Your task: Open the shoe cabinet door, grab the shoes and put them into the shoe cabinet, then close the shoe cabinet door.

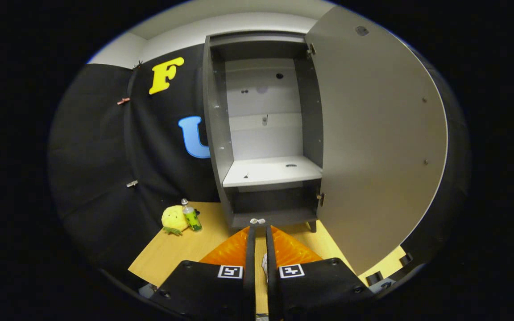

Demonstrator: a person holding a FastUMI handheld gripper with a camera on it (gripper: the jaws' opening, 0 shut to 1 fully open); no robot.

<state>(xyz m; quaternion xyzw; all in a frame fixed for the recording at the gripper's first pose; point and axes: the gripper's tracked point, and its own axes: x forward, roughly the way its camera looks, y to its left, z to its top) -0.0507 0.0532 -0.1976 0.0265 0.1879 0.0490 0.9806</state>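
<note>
In the gripper view we take the shoe cabinet (263,133) as our landmark. It stands upright on the wooden desk (181,254), its long axis vertical and its open front facing us. The cabinet door (373,142) is swung wide on its hinges to the right of the cabinet body, its inner face turned toward us. Inside, a pale shelf (272,171) sits about midway up, with a darker low compartment beneath it; both look empty.

Our claw (257,221) points straight at the foot of the cabinet, its tips just short of the bottom edge. The two fingers are drawn close together with only a thin slit between them. Orange, glossy, ribbed material (232,252) spreads out on either side of the fingers below them, on the near side of the cabinet. We cannot tell what it is, nor whether the claw is clenched on it or merely closed above it.

We see no shoes clearly, so we cannot say where they lie or how they point.

Left of the cabinet, on the desk, rest a yellow plush toy (173,219) and a small green bottle (191,216), touching each other.

We judge the door-opening step done; the next move calls for getting the shoes onto the shelf, clear of the door.
</note>
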